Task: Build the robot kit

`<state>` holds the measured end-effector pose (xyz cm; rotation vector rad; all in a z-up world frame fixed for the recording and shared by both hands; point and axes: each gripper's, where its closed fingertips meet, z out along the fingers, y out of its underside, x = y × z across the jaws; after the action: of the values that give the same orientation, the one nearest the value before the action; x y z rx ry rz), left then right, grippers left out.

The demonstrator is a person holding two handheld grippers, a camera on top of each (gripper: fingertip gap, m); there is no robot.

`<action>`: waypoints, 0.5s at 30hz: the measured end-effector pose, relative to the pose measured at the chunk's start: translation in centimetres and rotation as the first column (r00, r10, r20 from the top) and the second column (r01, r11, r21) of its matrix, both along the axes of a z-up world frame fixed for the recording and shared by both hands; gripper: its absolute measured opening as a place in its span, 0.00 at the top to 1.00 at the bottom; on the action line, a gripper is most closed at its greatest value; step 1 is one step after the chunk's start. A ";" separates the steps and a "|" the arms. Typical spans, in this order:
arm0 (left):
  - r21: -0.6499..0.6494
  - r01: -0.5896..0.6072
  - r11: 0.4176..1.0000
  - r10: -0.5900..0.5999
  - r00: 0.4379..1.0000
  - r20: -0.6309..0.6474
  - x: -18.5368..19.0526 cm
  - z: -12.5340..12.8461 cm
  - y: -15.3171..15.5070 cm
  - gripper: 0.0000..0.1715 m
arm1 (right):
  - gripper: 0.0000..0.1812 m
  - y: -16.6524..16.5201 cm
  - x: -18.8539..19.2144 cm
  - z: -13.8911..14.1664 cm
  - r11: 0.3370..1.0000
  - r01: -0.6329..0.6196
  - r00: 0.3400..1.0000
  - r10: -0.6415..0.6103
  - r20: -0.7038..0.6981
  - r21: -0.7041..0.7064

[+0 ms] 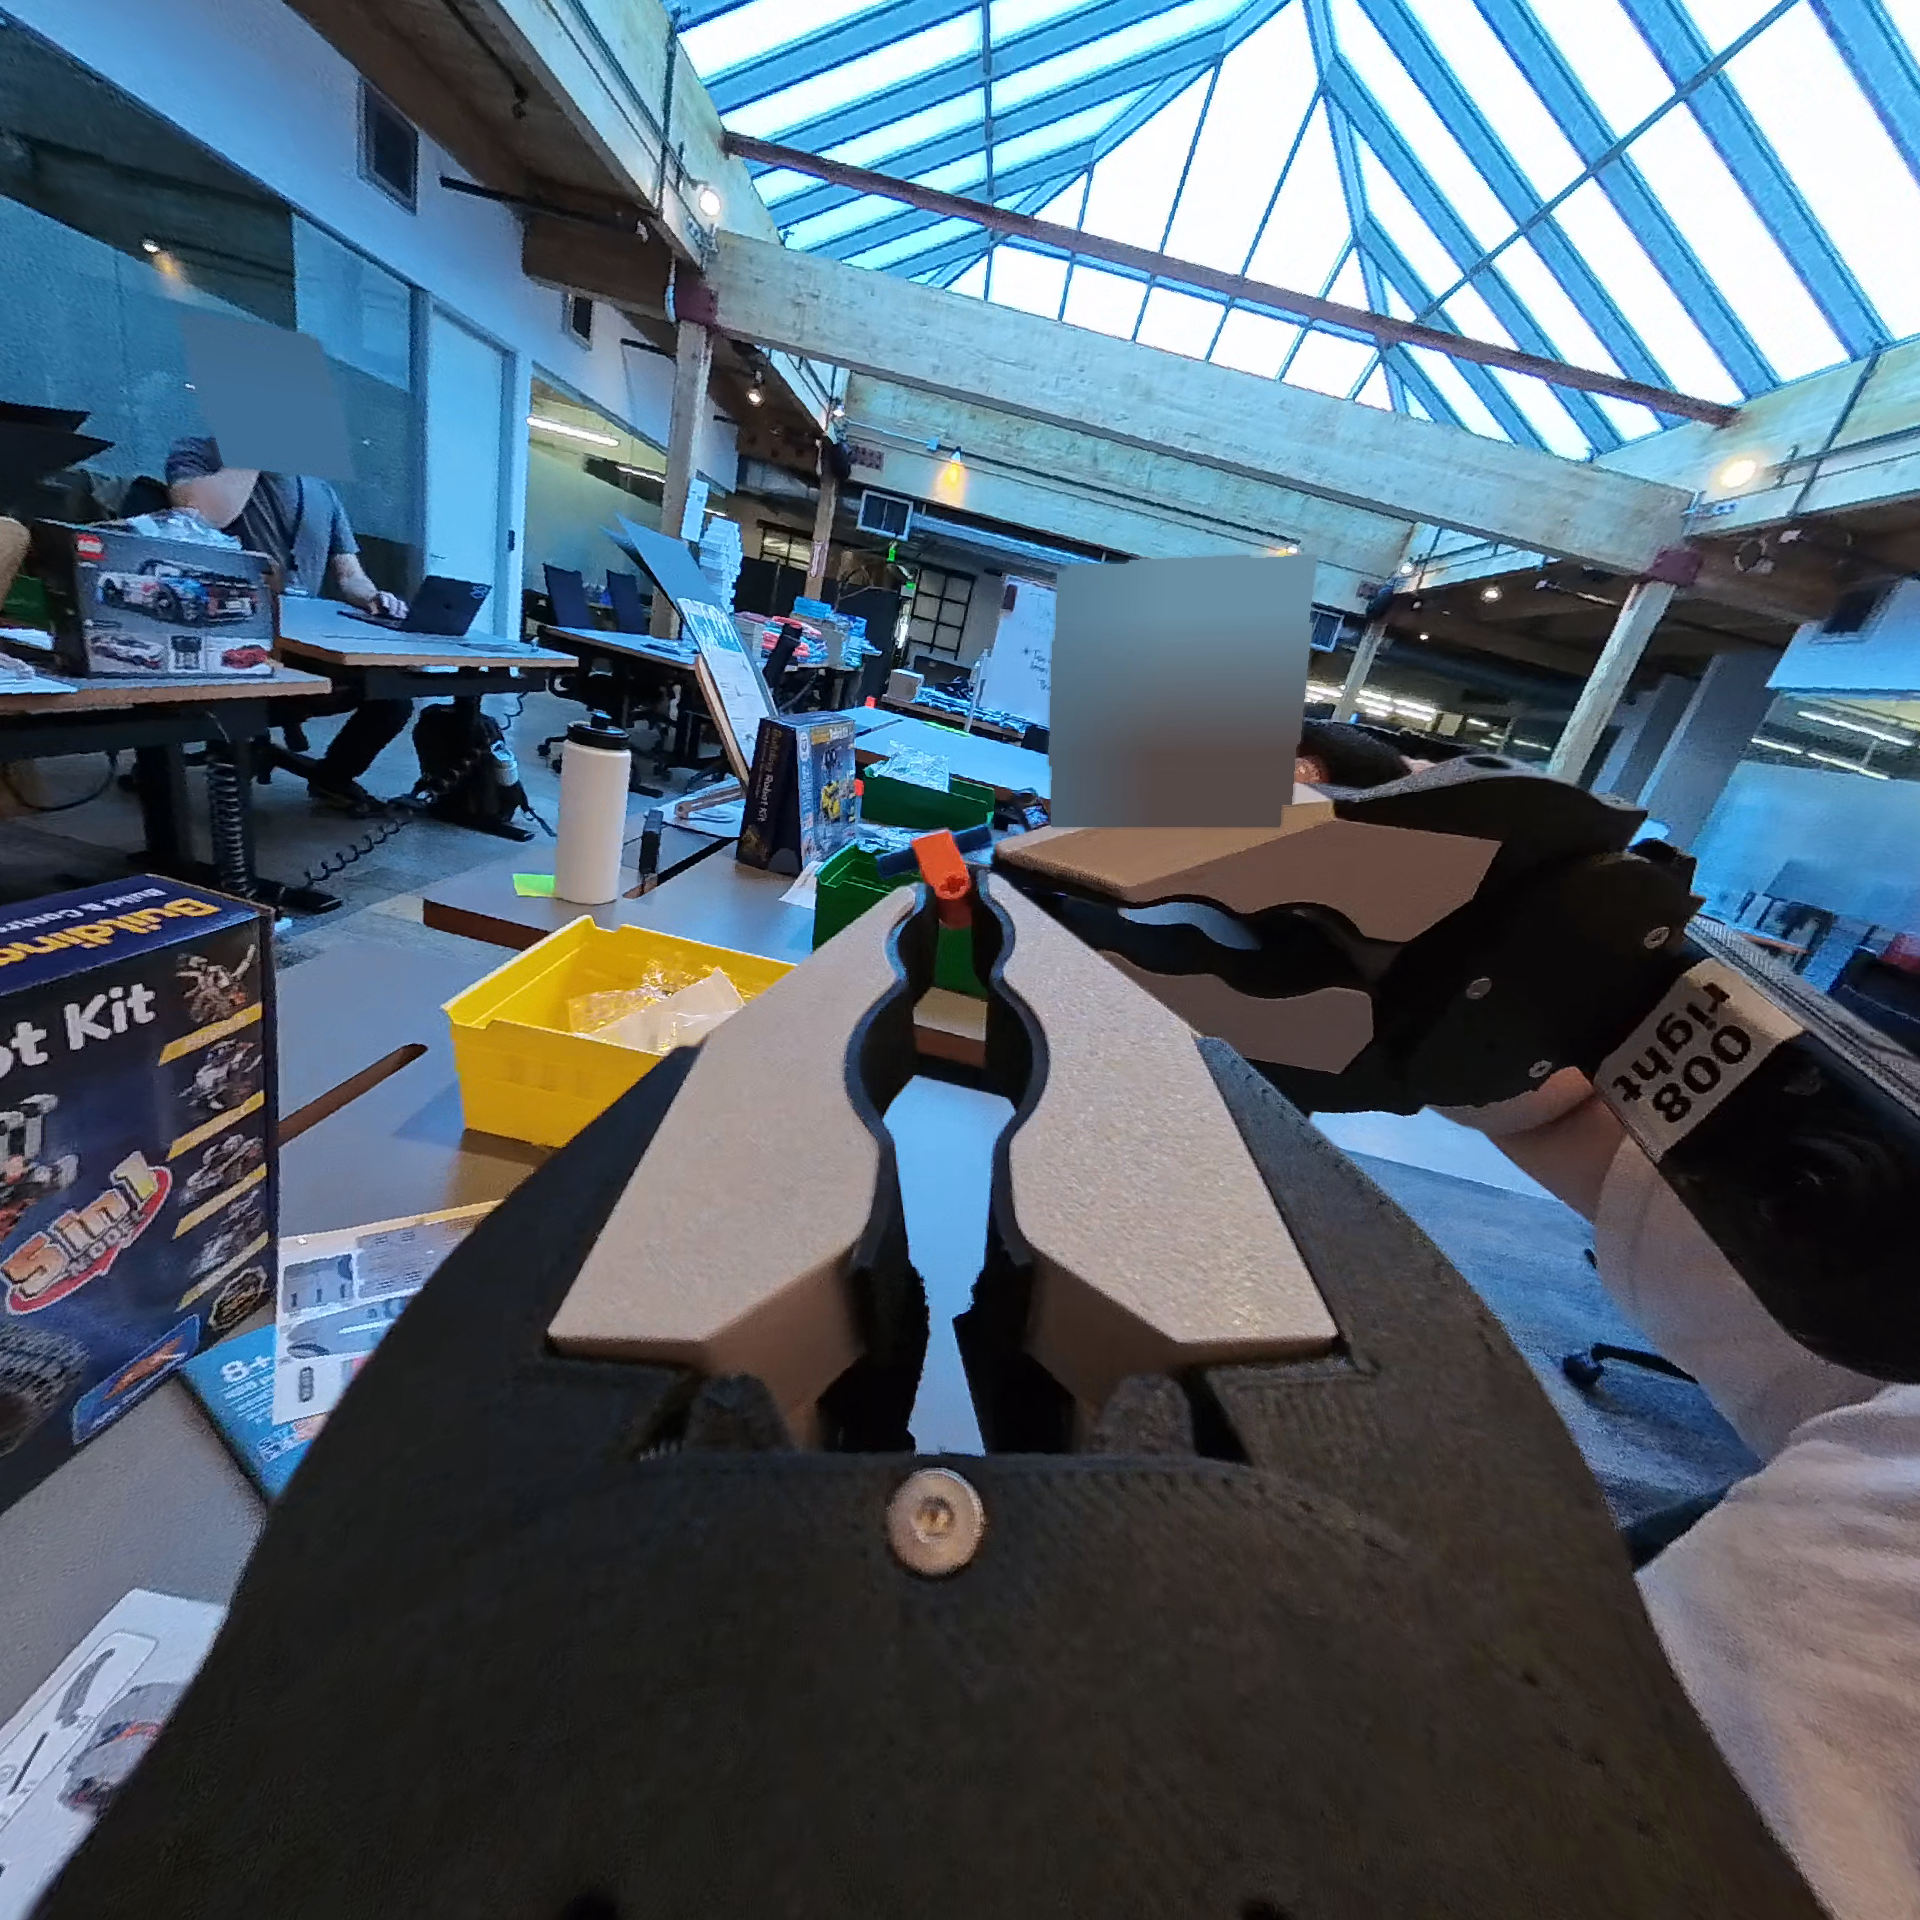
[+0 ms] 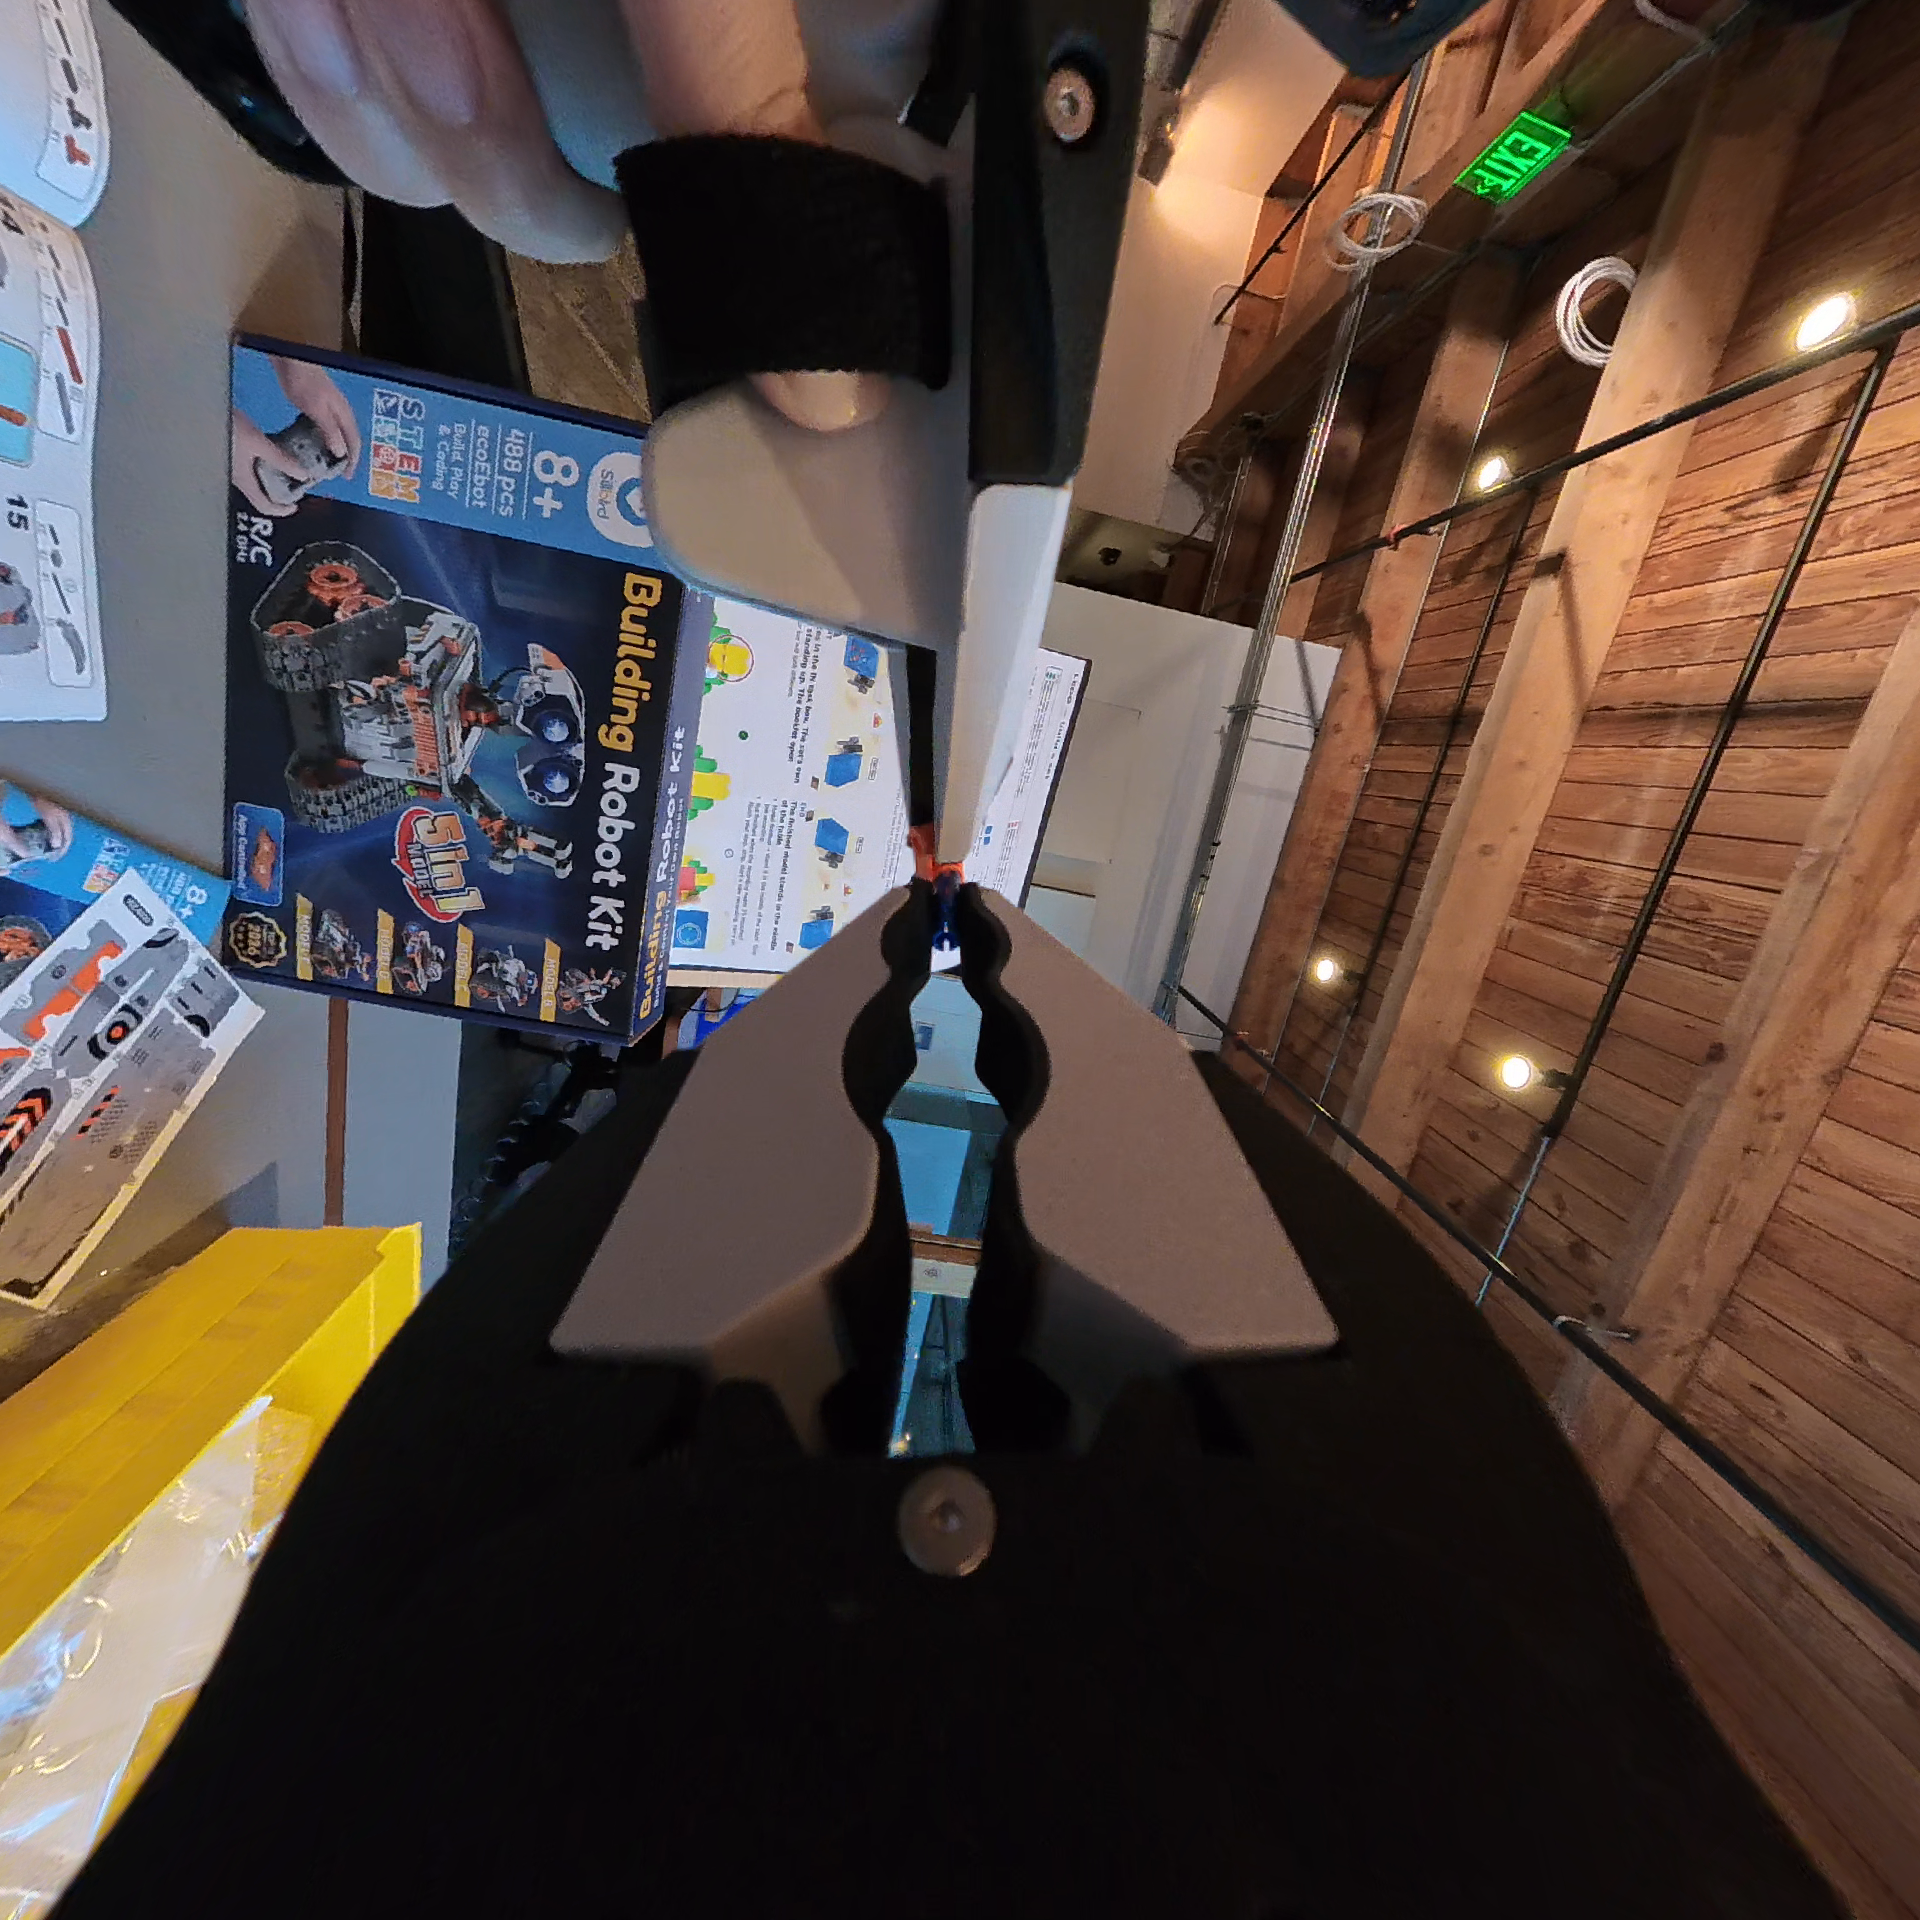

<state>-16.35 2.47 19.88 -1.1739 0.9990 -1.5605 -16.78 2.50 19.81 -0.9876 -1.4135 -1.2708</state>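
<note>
— Left gripper [image 1: 948,896]: how is it set?

— Its two grey fingers are pinched together at the tips on a small orange connector piece [image 1: 945,868]. The piece sticks up just past the fingertips, raised above the grey table [image 1: 384,1132].

— And the right gripper [image 2: 940,902]?

— It comes in from the right of the orange connector piece, rolled onto its side. In its own view the tips are closed on a short dark blue pin [image 2: 943,906], with the orange piece touching the pin's far end. In the left wrist view the blue pin [image 1: 902,860] pokes out to the left of the orange piece.

— So the two parts meet?

— Yes, they touch between the two pairs of fingertips. Whether the pin is fully seated I cannot tell.

— What lies around the orange piece?

— Below and left of it sits a yellow bin [image 1: 540,1029] holding clear plastic bags. Behind it is a green bin [image 1: 847,894]. Farther left stands a white bottle [image 1: 592,821], and at the far left a dark blue robot kit box [image 1: 135,1132] with printed instruction sheets [image 1: 353,1288] beside it.
</note>
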 end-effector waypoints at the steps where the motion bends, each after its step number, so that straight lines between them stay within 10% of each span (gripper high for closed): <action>1: 0.003 -0.007 1.000 0.007 1.000 -0.001 0.0 0.0 0.0 0.98 | 0.98 0.0 0.0 0.0 1.000 -0.001 1.000 0.001 0.004 -0.005; 15: -0.019 0.025 1.000 -0.024 0.998 0.056 -0.5 0.7 -0.5 0.98 | 0.98 -0.5 -0.5 0.3 0.983 -0.006 0.994 -0.015 -0.110 -0.185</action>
<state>-16.89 1.98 20.53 -1.1299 0.9663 -1.6170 -17.32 2.04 20.16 -1.1687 -1.4621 -1.0847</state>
